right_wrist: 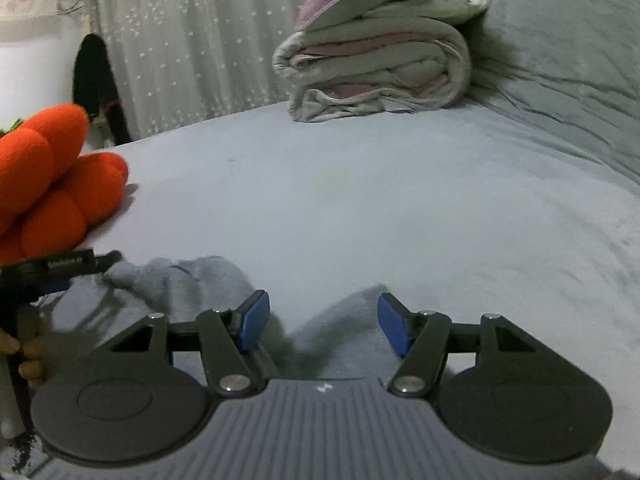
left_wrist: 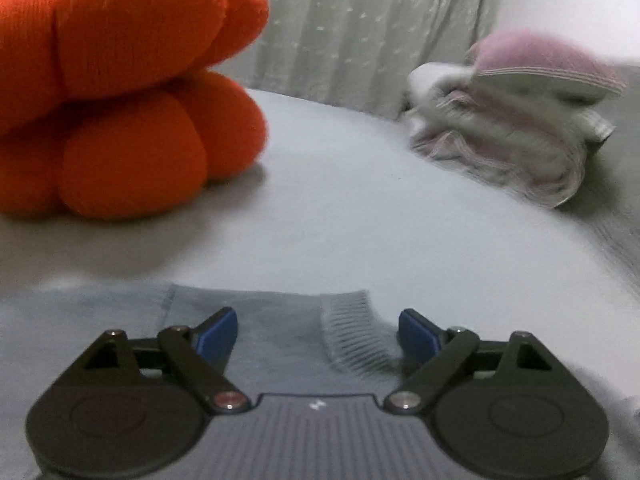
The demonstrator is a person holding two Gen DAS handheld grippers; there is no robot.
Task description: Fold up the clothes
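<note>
Lying flat on the pale grey bed sheet, the light grey knitted sweater sits right under your left gripper, ribbed neckline between its blue pads, jaws spread wide and pinching nothing. Your right gripper hovers over a rumpled part of the same garment, its jaws also spread, with cloth below them but not gripped. Further out you have an orange plush pumpkin-shaped cushion on the left and a folded grey-and-pink quilt by the pale curtain.
</note>
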